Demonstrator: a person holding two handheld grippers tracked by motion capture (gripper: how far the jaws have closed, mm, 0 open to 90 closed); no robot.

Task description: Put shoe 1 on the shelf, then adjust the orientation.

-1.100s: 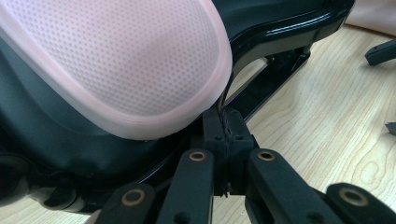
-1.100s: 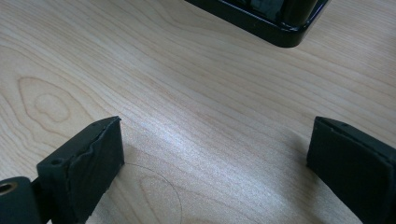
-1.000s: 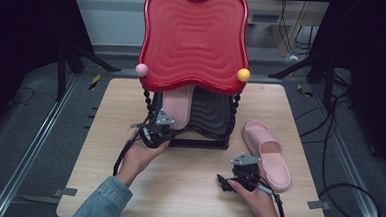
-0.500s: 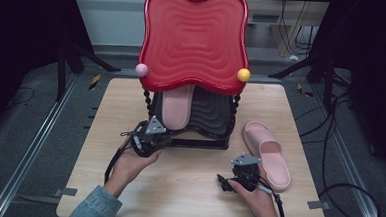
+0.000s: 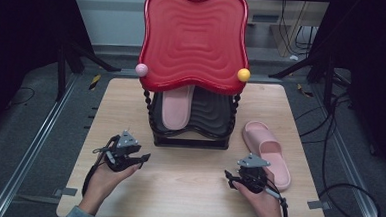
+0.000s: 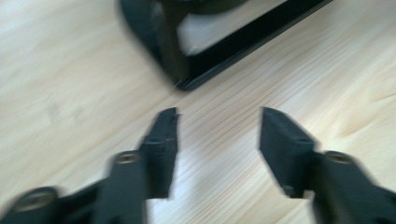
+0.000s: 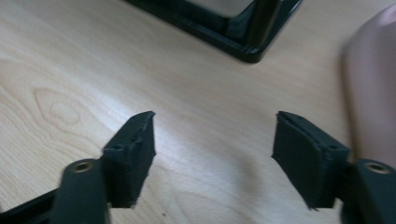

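Presently, the left gripper [image 5: 139, 159] is hovering over the pale wooden table [image 5: 187, 188] before the black two-tier rack [image 5: 192, 133], its jaws having just been opening, nothing between them. The right gripper [image 5: 231, 176] is hovering just beside the loose pink rubber slipper [image 5: 269, 150], its jaws having just been closing, gripping nothing.

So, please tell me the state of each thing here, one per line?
Slipper on the rack: lying on the lower shelf.
Slipper on the table: flat beside the rack, untouched.
Rack: upright.
Left gripper: jaws apart, nothing between.
Right gripper: jaws apart, nothing between.
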